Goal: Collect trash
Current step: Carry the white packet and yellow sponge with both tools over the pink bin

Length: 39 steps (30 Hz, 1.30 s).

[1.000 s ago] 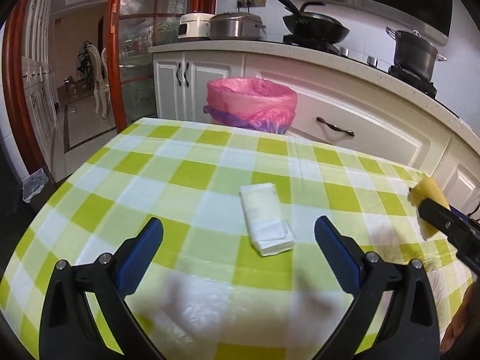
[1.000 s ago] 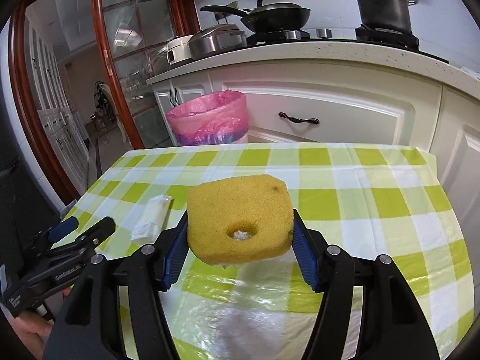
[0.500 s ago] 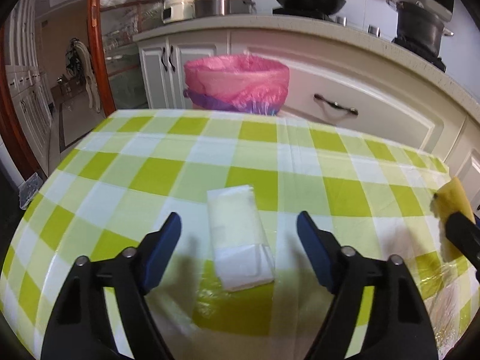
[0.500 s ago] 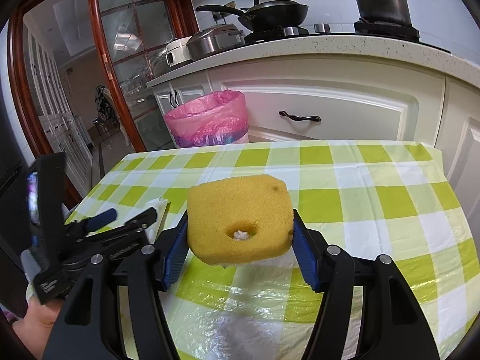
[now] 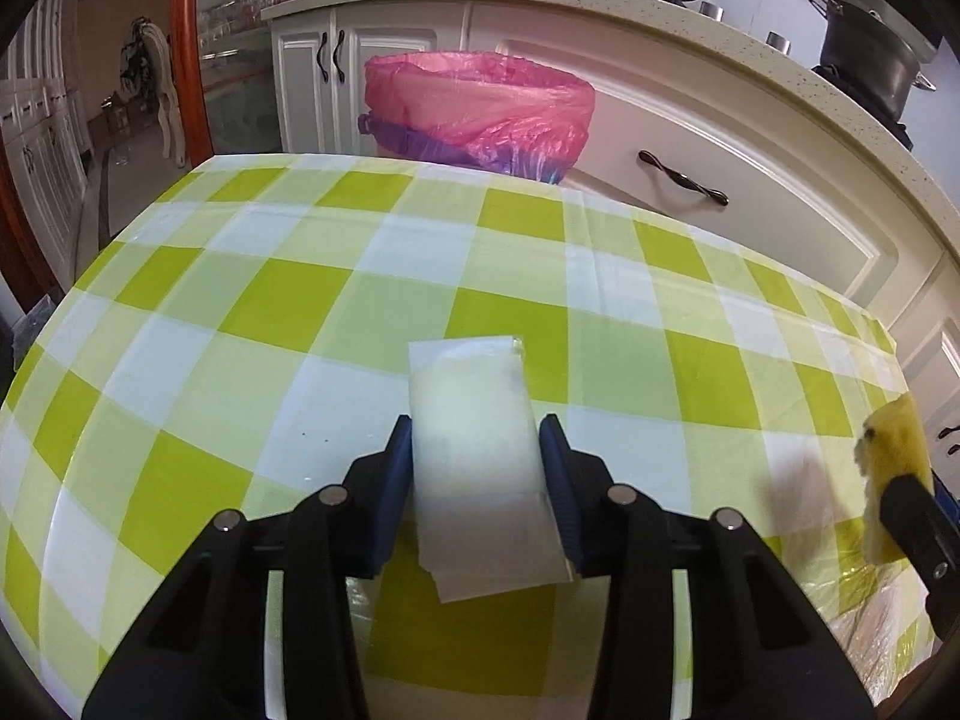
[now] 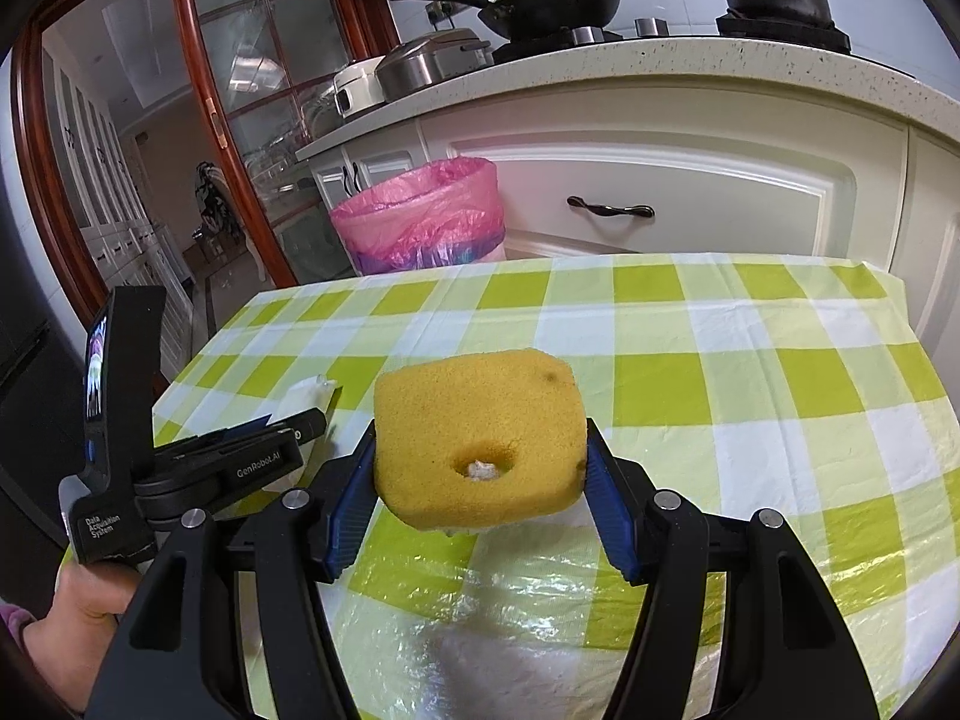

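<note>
L gripper (image 5: 477, 450) is low over the table (image 5: 240, 324), jaws closing w/ the white plastic packet (image 5: 480, 456) between them; blue pads sit right at the packet's two long edges, looks like contact on both sides. Packet lies flat on the green-and-white check cloth, near edge of table, far end pointing toward the bin. R gripper (image 6: 480, 462) holds a yellow sponge (image 6: 477, 426) clamped between its blue pads, raised off the cloth; sponge has a round hole in its front face w/ something white inside. In the L view that sponge shows at far right edge, well apart from the packet. Pink-bagged bin (image 5: 480, 108) stands on the floor just beyond the table's far edge, in front of white cabinets (image 5: 690, 138). A hand (image 6: 90, 606) grips the L tool's handle, seen lower left in the R view.
</note>
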Tool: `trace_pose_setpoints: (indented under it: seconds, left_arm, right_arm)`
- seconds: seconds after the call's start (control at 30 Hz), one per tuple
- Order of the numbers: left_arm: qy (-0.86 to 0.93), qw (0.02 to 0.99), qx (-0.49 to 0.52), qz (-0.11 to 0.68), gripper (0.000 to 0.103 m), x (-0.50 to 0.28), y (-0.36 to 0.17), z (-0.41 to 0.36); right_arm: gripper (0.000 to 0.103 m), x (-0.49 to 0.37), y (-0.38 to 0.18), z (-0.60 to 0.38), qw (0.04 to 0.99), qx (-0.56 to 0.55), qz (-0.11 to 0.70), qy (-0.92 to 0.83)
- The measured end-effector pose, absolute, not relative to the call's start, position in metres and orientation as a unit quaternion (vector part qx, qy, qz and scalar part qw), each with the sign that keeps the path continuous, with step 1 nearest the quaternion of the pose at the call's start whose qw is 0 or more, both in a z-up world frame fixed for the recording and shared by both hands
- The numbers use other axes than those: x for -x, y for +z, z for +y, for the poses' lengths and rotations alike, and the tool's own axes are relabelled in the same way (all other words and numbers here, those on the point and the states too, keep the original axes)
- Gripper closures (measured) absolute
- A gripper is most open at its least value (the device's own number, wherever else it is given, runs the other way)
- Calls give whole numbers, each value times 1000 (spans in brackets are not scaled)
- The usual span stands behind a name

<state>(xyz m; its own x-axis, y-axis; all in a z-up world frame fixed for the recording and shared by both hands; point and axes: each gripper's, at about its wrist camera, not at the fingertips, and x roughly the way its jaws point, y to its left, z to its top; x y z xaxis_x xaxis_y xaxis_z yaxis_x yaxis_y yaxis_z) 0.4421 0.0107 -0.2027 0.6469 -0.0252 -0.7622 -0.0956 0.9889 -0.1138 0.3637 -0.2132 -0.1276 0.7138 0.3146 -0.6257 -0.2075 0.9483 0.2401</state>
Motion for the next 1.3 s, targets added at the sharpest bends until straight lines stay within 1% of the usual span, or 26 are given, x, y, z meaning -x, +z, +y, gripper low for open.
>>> trace_pose_setpoints:
  seconds: [0.13, 0.3, 0.63, 0.93, 1.3]
  left_arm:
    - [19, 914, 62, 400, 64, -430, -194, 9]
    - [17, 934, 50, 353, 64, -398, -169, 10]
    - [14, 970, 14, 241, 64, -320, -111, 13]
    - [3, 983, 19, 185, 64, -275, -77, 19]
    - [-3, 991, 15, 136, 64, -235, -46, 30]
  right_arm:
    - [43, -360, -122, -211, 925, -68, 346, 141]
    - [43, -348, -111, -207, 931, -59, 331, 141]
    - [43, -308, -65, -196, 951, -45, 259, 161]
    - [43, -279, -37, -182, 958, -23, 227, 171]
    - [43, -251, 0, -167, 965, -10, 190, 180]
